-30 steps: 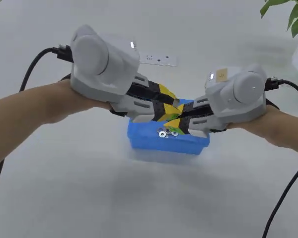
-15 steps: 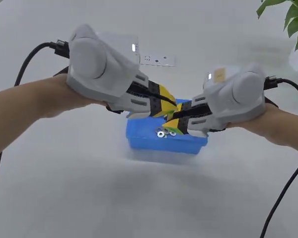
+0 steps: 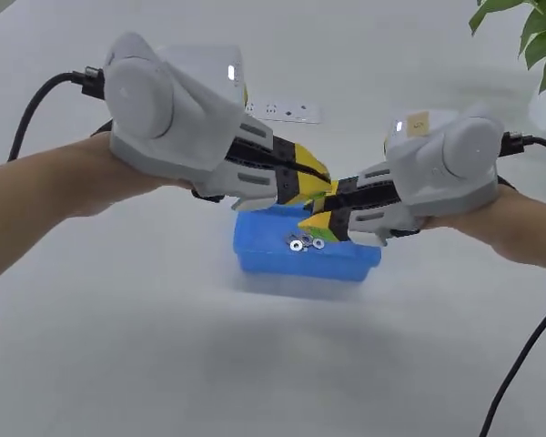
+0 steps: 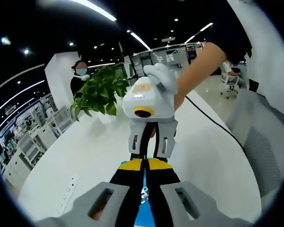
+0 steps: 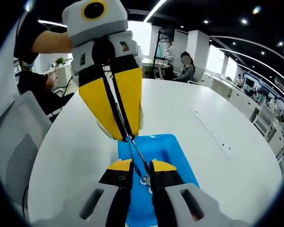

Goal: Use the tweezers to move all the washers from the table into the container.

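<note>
A blue container (image 3: 350, 262) sits on the white table with several washers (image 3: 305, 243) inside. My two grippers meet tip to tip just above it. My left gripper (image 3: 320, 187) comes in from the left, its yellow-tipped jaws shut on the thin black tweezers (image 5: 118, 111). The tweezers slant down between the jaws of my right gripper (image 5: 142, 166), which stand close on either side of them. Their tips end at the washers (image 5: 146, 182) on the container floor (image 5: 163, 146). In the left gripper view, the left gripper (image 4: 144, 164) faces the right gripper head-on.
A white power strip (image 3: 287, 111) lies on the table behind the container. A green plant (image 3: 532, 45) stands at the far right. Black cables trail from both grippers. People and an office chair (image 5: 19, 146) are beyond the table's edge.
Both grippers have lifted a little above the container, the left one drifting up and left. The washers lie still in the container.
</note>
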